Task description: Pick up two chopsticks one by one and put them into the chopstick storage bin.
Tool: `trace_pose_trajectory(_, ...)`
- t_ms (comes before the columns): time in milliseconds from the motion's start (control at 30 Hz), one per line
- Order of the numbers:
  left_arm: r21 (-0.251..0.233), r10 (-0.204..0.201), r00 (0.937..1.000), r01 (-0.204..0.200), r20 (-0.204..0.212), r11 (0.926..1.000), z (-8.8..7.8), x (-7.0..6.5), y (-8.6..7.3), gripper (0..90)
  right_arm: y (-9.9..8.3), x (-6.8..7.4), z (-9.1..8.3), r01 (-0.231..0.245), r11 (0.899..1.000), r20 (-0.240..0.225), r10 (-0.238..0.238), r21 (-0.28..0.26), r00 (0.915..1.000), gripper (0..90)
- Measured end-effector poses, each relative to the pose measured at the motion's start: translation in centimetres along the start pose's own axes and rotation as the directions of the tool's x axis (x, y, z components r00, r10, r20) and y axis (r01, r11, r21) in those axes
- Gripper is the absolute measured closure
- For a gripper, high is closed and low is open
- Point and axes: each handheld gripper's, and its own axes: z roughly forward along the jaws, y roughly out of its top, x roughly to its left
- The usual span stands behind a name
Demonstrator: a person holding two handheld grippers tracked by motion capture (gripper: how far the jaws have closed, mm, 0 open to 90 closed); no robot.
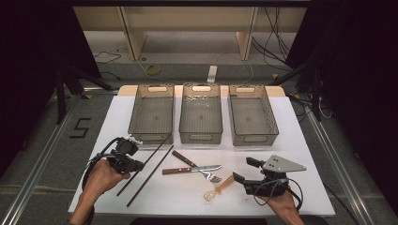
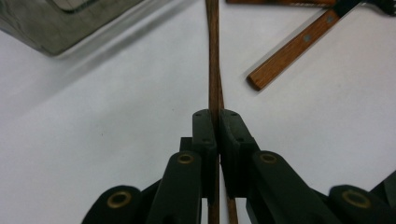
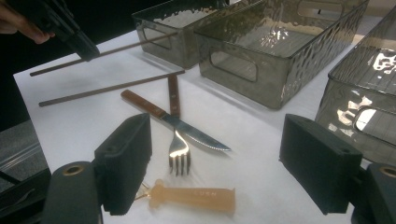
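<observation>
My left gripper [image 1: 139, 165] is shut on a dark wooden chopstick [image 1: 157, 149], gripping it near its lower half; the stick's far end rises toward the left bin. In the left gripper view the pads pinch the chopstick [image 2: 213, 56] at their tips. A second chopstick [image 1: 150, 176] lies flat on the white table just to the right. My right gripper [image 1: 245, 170] stands open at the front right with nothing between its fingers [image 3: 126, 163]. Ahead of it lie a wooden-handled knife [image 3: 182, 126], a fork [image 3: 179, 154] and an amber plastic spoon [image 3: 196, 196].
Three clear plastic bins, left [image 1: 152, 115], middle [image 1: 201, 115] and right [image 1: 252, 116], stand side by side along the back of the white table [image 1: 300, 154]. The knife [image 1: 192, 169] and fork [image 1: 195, 166] cross mid-table. Dark floor and cables surround the table.
</observation>
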Motion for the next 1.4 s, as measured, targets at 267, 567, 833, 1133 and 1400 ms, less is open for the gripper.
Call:
trace_pose_trajectory(267, -0.058, 0.019, 0.9996, -0.018, 0.022, 0.9981, -1.3, -0.1, 1.2, 84.7, 0.0, 0.0, 0.0, 0.001, 1.0, -0.003, -0.001, -0.001, 1.0, 25.9)
trace_pose_trajectory(567, -0.132, 0.037, 0.9982, -0.031, 0.048, 0.9908, -2.3, -0.1, 3.1, 84.7, -0.1, -0.1, -0.1, -0.004, 1.0, 0.0, 0.004, -0.002, 1.0, 25.9)
trace_pose_trajectory(833, -0.234, 0.026, 0.999, -0.017, 0.037, 0.972, -2.8, 0.9, 5.4, 84.6, -0.1, -0.1, -0.1, -0.003, 1.0, 0.002, 0.003, -0.007, 1.0, 25.9)
trace_pose_trajectory(1133, -0.293, -0.022, 0.9996, 0.026, 0.016, 0.9558, -3.2, 3.4, 8.1, 84.6, -0.1, -0.1, -0.1, -0.004, 1.0, -0.004, 0.004, -0.008, 1.0, 25.8)
trace_pose_trajectory(1400, -0.363, -0.086, 0.9963, 0.079, -0.003, 0.9282, -3.0, 5.3, 9.9, 84.6, 0.0, -0.1, -0.3, -0.012, 1.0, -0.013, 0.011, -0.029, 0.9999, 25.0)
